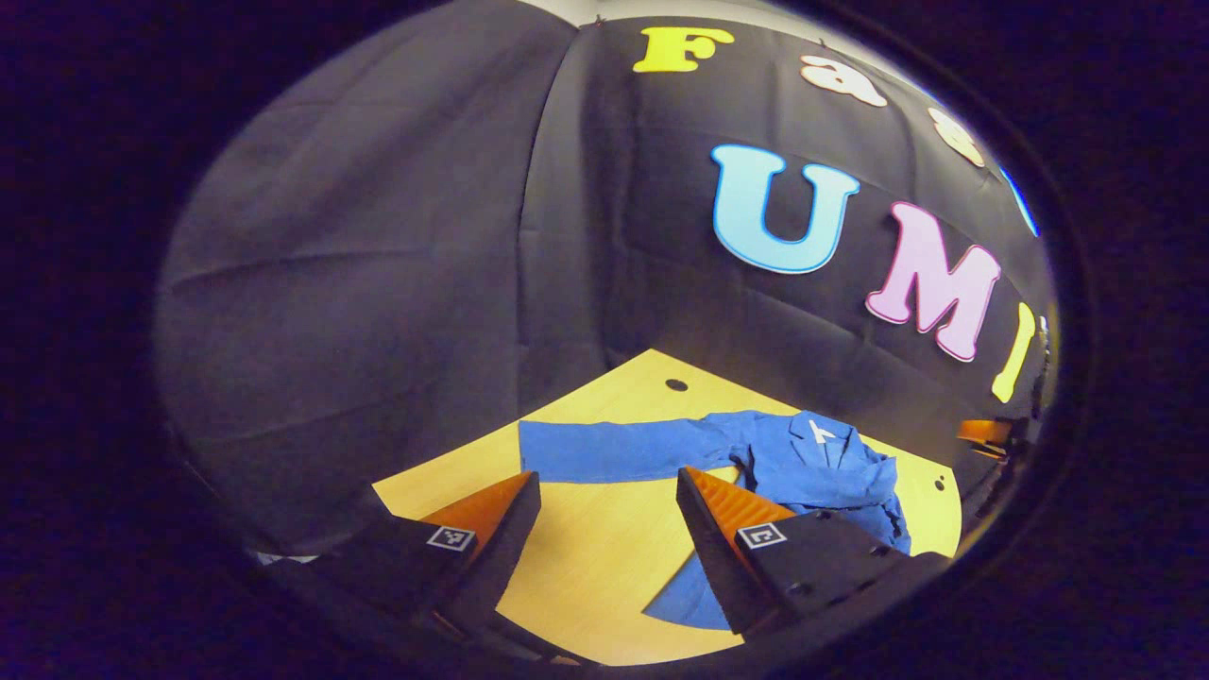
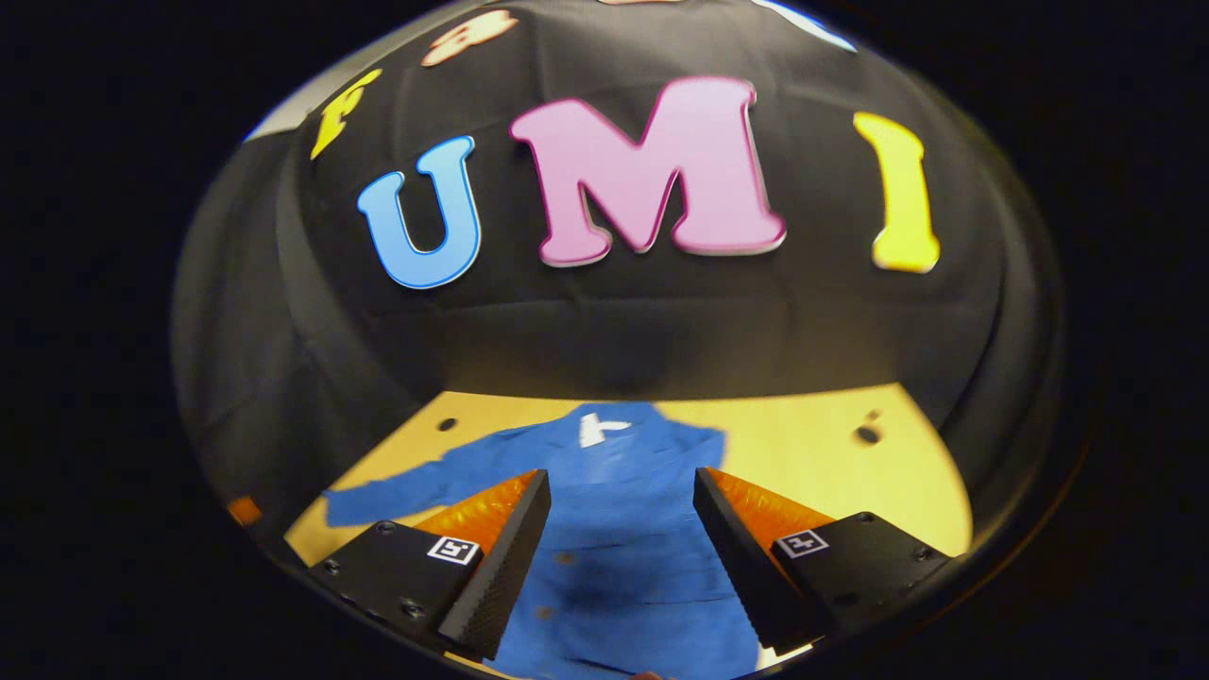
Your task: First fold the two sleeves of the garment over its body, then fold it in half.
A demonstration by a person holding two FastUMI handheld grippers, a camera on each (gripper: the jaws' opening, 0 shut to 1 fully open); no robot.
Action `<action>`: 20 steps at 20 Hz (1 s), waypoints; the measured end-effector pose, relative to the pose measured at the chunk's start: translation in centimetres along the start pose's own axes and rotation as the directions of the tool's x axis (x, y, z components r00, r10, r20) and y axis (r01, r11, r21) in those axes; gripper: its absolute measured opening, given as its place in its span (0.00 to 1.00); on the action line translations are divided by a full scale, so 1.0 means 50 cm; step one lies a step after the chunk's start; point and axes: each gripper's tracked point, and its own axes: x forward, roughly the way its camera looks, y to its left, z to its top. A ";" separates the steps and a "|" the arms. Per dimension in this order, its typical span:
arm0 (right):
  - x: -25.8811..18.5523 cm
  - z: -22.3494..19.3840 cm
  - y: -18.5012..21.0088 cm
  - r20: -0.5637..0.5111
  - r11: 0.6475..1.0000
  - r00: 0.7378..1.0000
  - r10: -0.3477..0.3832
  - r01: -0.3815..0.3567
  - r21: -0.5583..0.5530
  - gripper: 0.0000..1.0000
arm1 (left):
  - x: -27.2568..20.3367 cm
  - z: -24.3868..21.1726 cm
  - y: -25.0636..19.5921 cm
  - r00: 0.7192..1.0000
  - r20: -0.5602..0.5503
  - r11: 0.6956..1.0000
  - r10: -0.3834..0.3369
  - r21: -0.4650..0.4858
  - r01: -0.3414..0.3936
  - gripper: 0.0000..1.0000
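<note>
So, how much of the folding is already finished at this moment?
One sleeve seems already folded: no sleeve extends on the shirt's right side in the right gripper view. The other sleeve lies stretched flat on the table. Left gripper and right gripper are open, holding nothing. Left: that sleeve, then folding in half.

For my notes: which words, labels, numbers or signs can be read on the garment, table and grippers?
White neck label on blue shirt: too blurred to read.
Square markers on left gripper and right gripper: coded patterns, no words.
Wooden table: none.
</note>
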 end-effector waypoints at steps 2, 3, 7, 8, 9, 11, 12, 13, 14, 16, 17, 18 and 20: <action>-0.087 0.036 -0.070 0.062 0.994 0.994 -0.086 0.089 -0.056 0.97 | 0.068 -0.019 0.042 0.987 -0.132 0.995 0.087 0.049 -0.082 0.84; -0.133 0.054 -0.098 0.096 0.989 0.987 -0.125 0.131 -0.061 0.97 | 0.102 -0.023 0.069 0.981 -0.155 0.991 0.119 0.079 -0.107 0.87; -0.277 0.094 -0.201 0.230 0.946 0.930 -0.286 0.312 -0.085 0.98 | 0.243 -0.026 0.094 0.947 -0.257 0.979 0.193 0.111 -0.169 0.86; -0.303 0.082 -0.235 0.230 0.918 0.908 -0.350 0.382 -0.109 0.97 | 0.267 -0.035 0.086 0.931 -0.299 0.975 0.210 0.138 -0.175 0.86; -0.323 0.067 -0.253 0.216 0.899 0.895 -0.390 0.421 -0.120 0.96 | 0.284 -0.044 0.067 0.919 -0.328 0.971 0.219 0.161 -0.175 0.86; -0.351 0.049 -0.250 0.188 0.900 0.897 -0.400 0.423 -0.104 0.96 | 0.319 -0.057 0.056 0.904 -0.362 0.969 0.228 0.179 -0.173 0.86; -0.364 0.044 -0.245 0.178 0.898 0.895 -0.409 0.429 -0.096 0.96 | 0.327 -0.065 0.054 0.893 -0.391 0.971 0.222 0.170 -0.167 0.86; -0.369 0.046 -0.245 0.172 0.893 0.891 -0.420 0.440 -0.099 0.96 | 0.335 -0.072 0.061 0.881 -0.425 0.976 0.207 0.150 -0.156 0.86; -0.378 0.040 -0.245 0.161 0.883 0.884 -0.440 0.458 -0.102 0.96 | 0.348 -0.078 0.076 0.869 -0.456 0.980 0.193 0.131 -0.149 0.86; -0.409 0.043 -0.240 0.188 0.870 0.869 -0.459 0.482 -0.106 0.96 | 0.370 -0.087 0.093 0.852 -0.484 0.980 0.198 0.118 -0.161 0.86; -0.418 0.037 -0.234 0.184 0.872 0.872 -0.454 0.477 -0.109 0.96 | 0.379 -0.080 0.085 0.859 -0.481 0.984 0.177 0.093 -0.151 0.86; -0.421 0.026 -0.227 0.169 0.874 0.876 -0.451 0.472 -0.114 0.96 | 0.377 -0.077 0.087 0.853 -0.492 0.984 0.176 0.076 -0.159 0.86; -0.425 0.006 -0.223 0.138 0.877 0.881 -0.452 0.468 -0.114 0.96 | 0.383 -0.071 0.091 0.850 -0.498 0.986 0.169 0.087 -0.145 0.84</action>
